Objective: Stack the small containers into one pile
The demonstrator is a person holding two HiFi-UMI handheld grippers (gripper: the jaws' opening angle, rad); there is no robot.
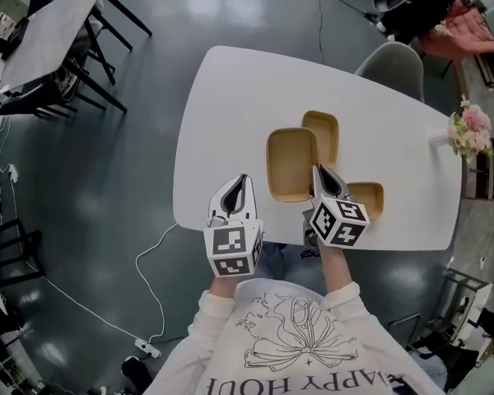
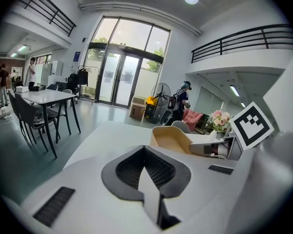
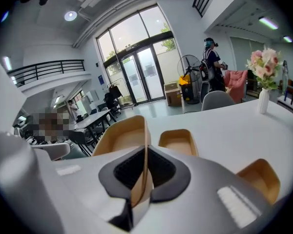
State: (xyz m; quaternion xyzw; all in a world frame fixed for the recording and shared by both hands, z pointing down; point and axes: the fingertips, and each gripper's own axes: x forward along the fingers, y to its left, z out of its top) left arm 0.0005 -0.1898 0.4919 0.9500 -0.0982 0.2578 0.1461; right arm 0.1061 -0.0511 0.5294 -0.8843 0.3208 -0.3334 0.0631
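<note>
Three tan containers are on or over the white table (image 1: 230,97). My right gripper (image 1: 319,171) is shut on the right rim of the largest container (image 1: 291,163), which looks raised and tilted. In the right gripper view the rim (image 3: 145,135) runs straight between the jaws of the right gripper (image 3: 145,152). A second container (image 1: 324,132) lies just behind it, and a third (image 1: 368,198) sits to the right by the front edge. My left gripper (image 1: 242,179) is shut and holds nothing, left of the large container (image 2: 170,138); its jaws (image 2: 145,151) meet.
A white vase of pink flowers (image 1: 468,130) stands at the table's right end. A grey chair (image 1: 393,60) is behind the table. Another table with chairs (image 1: 45,31) is far left. A white cable (image 1: 148,262) runs over the floor.
</note>
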